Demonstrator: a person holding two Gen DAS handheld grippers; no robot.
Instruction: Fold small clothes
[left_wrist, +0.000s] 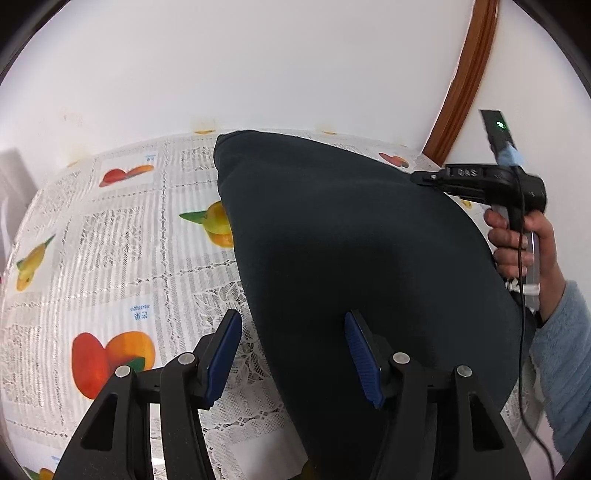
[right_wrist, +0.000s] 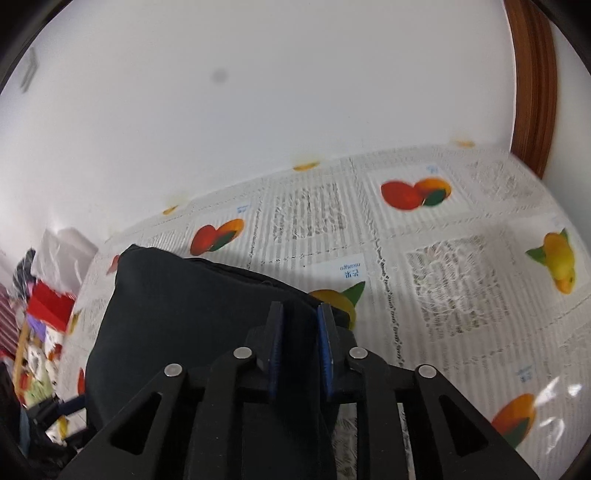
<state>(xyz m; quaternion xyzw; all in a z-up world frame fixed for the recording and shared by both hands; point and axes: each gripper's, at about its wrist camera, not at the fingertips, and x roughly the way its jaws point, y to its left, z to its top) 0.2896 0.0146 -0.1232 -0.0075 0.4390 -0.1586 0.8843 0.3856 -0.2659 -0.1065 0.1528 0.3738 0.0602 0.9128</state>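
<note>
A dark navy garment (left_wrist: 351, 240) lies folded on the fruit-print tablecloth (left_wrist: 110, 240). My left gripper (left_wrist: 293, 354) hovers open over its near left edge: the right blue pad is above the cloth, the left one above the tablecloth. In the left wrist view my right gripper (left_wrist: 416, 178) sits at the garment's far right edge, held by a hand (left_wrist: 517, 240). In the right wrist view the right gripper (right_wrist: 301, 343) has its blue pads close together, with a fold of the garment (right_wrist: 177, 314) pinched between them.
A white wall rises right behind the table (right_wrist: 443, 258). A brown wooden frame (left_wrist: 461, 92) runs up at the right. Past the table's left edge lie a red box and colourful clutter (right_wrist: 48, 302). A light blue fleece sleeve (left_wrist: 565, 350) is at the right.
</note>
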